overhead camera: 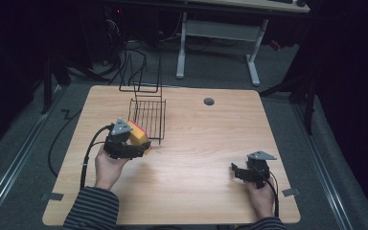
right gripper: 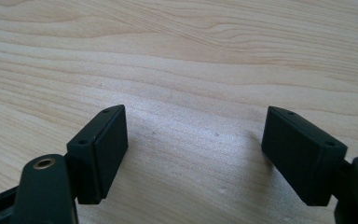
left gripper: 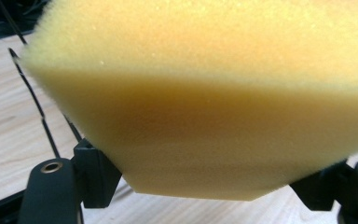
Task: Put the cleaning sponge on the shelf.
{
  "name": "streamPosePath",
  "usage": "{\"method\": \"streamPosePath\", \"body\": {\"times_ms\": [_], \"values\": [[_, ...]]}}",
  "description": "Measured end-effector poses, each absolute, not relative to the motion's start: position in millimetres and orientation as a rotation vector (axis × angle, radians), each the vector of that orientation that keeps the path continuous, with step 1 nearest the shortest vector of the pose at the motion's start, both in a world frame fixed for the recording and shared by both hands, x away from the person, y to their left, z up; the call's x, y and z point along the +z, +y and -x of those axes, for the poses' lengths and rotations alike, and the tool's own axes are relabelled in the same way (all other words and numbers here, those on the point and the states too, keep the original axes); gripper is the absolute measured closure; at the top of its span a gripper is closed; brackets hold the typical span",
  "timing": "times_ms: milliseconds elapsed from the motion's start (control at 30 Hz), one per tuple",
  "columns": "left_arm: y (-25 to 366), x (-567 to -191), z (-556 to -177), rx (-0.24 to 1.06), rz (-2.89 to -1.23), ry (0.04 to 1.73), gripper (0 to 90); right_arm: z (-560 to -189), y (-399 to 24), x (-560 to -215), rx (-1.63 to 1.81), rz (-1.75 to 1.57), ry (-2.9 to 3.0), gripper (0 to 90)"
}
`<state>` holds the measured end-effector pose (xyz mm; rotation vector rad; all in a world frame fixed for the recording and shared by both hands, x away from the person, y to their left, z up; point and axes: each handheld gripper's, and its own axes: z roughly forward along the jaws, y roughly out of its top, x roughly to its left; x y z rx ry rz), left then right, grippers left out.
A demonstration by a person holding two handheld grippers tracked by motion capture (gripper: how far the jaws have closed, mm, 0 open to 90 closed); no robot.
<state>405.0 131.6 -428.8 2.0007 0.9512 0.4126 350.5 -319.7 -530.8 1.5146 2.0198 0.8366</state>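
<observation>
Dark floor and cable clutter ring our pale wooden counter (overhead camera: 187, 143), which carries very little. Nearest to us, at the right, our right gripper (overhead camera: 239, 171) sits low over bare wood with its jaws spread wide and nothing between them; in the right gripper view the black pads (right gripper: 103, 149) frame only wood grain. It is well apart from the work, so we judge it plays no part in the coming move.

Farther in, at the left, our left gripper (overhead camera: 141, 149) is clenched on a yellow sponge (overhead camera: 138, 135) with a reddish face, held off the counter. In the left gripper view the sponge (left gripper: 214, 102) swells out past both jaws, squeezed between them, with its broad side running across the gripper.

Beyond that stands a black wire dish rack (overhead camera: 147, 115), its open basket just past the sponge and slightly to the right, the near rim close to the foam. Thin wires (left gripper: 32, 98) of it show at the left edge of the left gripper view. So the rack lies forward and a little right of the loaded left gripper, and we judge a short carry up and over that near rim is what comes next, minding the sponge's width against the wires.
</observation>
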Motion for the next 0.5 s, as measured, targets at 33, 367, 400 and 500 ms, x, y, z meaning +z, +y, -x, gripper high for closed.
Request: {"method": "streamPosePath", "body": {"times_ms": [33,367,400,500], "values": [[131.3,-428.1,-406.5,0.413,-1.999,0.953,24.2,-350.6,-319.8,-530.8,0.837,-1.515,2.02,22.8],[128.3,-423.3,-419.2,0.456,-2.002,0.973,24.3,-350.7,-319.9,-530.8,0.837,-1.512,2.021,22.8],[127.4,-422.6,-419.9,0.471,-2.008,0.971,24.2,-350.6,-319.8,-530.8,0.837,-1.515,2.02,22.8],[124.9,-421.0,-423.2,0.502,-2.005,0.969,24.3,-350.7,-319.9,-530.8,0.837,-1.512,2.021,22.8]]}}
